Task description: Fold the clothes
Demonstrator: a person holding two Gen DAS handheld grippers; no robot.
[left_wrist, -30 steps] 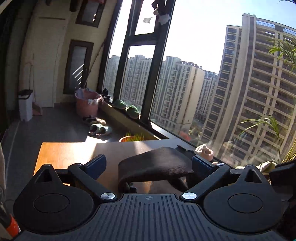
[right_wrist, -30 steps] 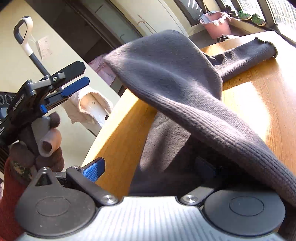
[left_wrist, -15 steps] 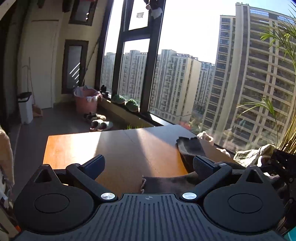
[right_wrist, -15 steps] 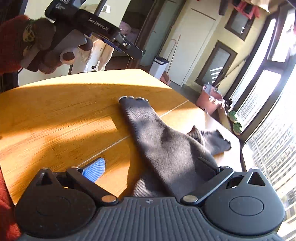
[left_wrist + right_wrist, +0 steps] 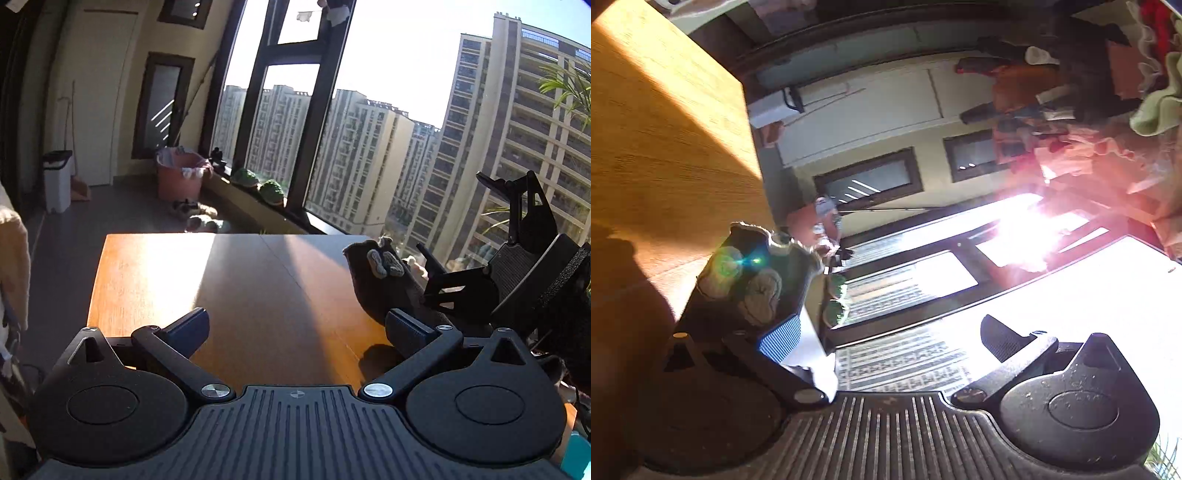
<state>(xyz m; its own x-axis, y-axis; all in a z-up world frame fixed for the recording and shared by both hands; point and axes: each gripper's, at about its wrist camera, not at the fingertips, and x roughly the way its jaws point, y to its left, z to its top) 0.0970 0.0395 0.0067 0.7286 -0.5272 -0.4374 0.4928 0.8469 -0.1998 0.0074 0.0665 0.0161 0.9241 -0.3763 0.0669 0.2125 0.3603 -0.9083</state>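
A dark grey knit toe sock (image 5: 373, 288) with pale toe pads lies bunched at the right edge of the wooden table (image 5: 236, 280). My left gripper (image 5: 297, 326) hovers open over the table's near side, with nothing between its fingers and the sock just beyond its right fingertip. My right gripper (image 5: 461, 218) is at the right of the sock, rolled on its side and open. In the right wrist view the sock (image 5: 753, 284) sits against the table (image 5: 665, 140) behind the blue-padded finger (image 5: 779, 339), and the right gripper (image 5: 890, 338) holds nothing.
A tall window (image 5: 332, 122) runs beyond the table's far edge. On the floor stand a pink basin (image 5: 179, 177), a white bin (image 5: 57, 181) and slippers (image 5: 195, 218). A pale cloth (image 5: 13, 266) hangs at the left. A heap of clothes (image 5: 1108, 110) shows in the right wrist view.
My right gripper has let go of the sock and rolled onto its side. The sock went from stretched out to bunched at the table's right edge. The left gripper stayed open.
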